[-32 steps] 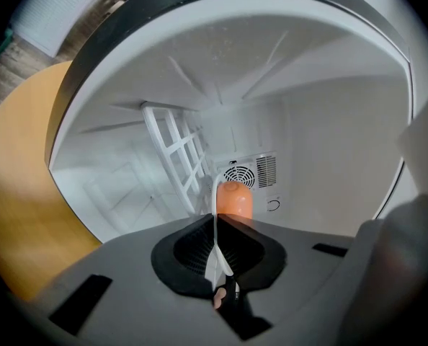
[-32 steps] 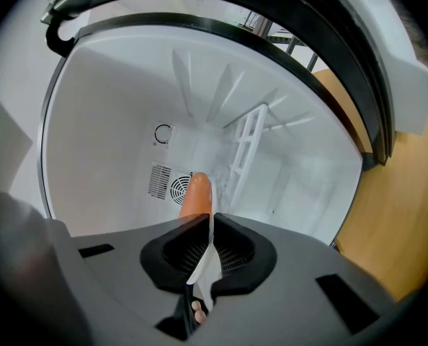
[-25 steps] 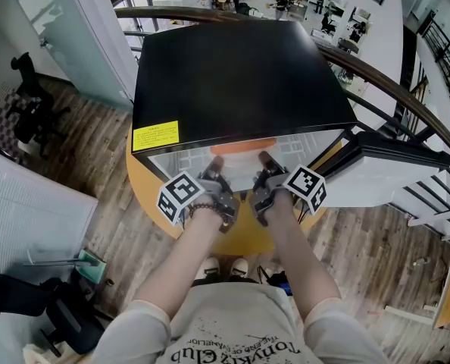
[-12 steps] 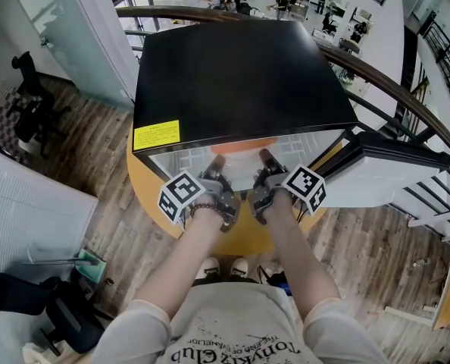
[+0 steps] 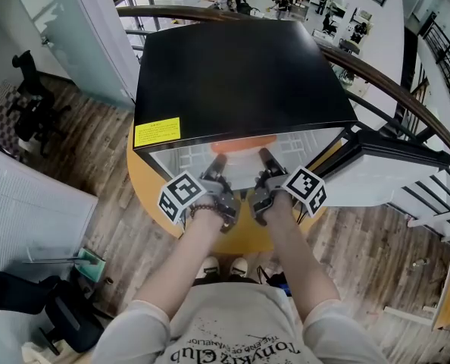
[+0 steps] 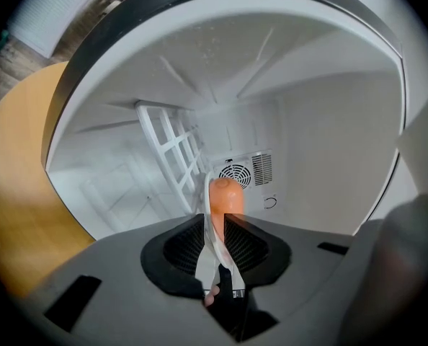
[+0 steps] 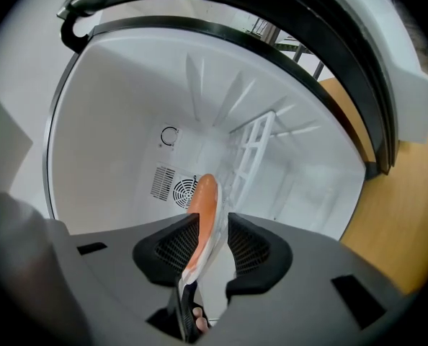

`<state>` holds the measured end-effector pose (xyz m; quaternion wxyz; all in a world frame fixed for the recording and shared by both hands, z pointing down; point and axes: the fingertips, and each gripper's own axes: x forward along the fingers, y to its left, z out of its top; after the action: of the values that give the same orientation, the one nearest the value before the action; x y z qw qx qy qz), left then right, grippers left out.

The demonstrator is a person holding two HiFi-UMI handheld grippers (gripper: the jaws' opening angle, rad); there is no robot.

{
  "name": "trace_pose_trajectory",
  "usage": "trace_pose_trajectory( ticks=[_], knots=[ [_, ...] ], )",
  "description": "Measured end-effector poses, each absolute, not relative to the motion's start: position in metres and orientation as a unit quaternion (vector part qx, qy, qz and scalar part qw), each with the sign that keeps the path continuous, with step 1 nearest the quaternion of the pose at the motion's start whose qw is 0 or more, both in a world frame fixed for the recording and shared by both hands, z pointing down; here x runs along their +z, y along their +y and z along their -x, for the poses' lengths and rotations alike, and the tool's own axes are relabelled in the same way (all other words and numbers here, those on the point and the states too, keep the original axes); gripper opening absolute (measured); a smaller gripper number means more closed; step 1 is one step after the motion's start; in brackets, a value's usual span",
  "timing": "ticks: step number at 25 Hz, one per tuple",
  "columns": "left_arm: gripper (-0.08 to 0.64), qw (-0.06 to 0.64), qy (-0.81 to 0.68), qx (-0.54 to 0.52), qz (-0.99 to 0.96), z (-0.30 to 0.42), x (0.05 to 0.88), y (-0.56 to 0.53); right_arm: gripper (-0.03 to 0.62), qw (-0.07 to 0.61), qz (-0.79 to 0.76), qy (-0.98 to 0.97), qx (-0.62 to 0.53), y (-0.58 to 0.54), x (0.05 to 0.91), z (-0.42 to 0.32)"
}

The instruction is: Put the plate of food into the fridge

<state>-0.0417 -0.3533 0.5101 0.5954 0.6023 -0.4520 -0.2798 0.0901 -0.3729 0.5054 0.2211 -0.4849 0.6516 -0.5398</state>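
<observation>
Wood-plank flooring surrounds a round yellow counter (image 5: 143,179) that carries a black-topped fridge (image 5: 232,74), with a yellow label (image 5: 155,134) at its near left corner. An office chair (image 5: 29,111) stands well apart at far left. Fridge door (image 5: 384,169) stands open, swung to the right. The plate (image 5: 236,162) sits at the mouth of the fridge, its far part under the black top edge, with orange food (image 5: 245,144) on it. The left hand-held gripper (image 5: 216,162) is clamped on the near left rim of the plate: the left gripper view shows both jaws pressed against the thin white edge, the food rising just beyond them. The right hand-held gripper (image 5: 264,158) is clamped likewise on the near right rim, jaws closed on the plate edge. Beyond the jaws lies the white fridge interior, with a white wire rack (image 6: 172,150) standing against the side wall and a round fan vent (image 6: 235,172) on the back wall. Whether the plate rests on the fridge floor cannot be determined.
</observation>
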Motion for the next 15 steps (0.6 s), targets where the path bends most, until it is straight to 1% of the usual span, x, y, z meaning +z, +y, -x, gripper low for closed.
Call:
trace_pose_trajectory(
  ticks=[6, 15],
  knots=[
    [0.107, 0.601, -0.446, -0.279, -0.602, 0.039, 0.512, -0.347, 0.123, 0.216, 0.484, 0.65, -0.544, -0.367, 0.51, -0.091],
    [0.109, 0.6, -0.443, -0.28, -0.605, 0.041, 0.511, -0.336, 0.121, 0.215, 0.486, 0.651, -0.541, -0.355, 0.509, -0.092]
  ],
)
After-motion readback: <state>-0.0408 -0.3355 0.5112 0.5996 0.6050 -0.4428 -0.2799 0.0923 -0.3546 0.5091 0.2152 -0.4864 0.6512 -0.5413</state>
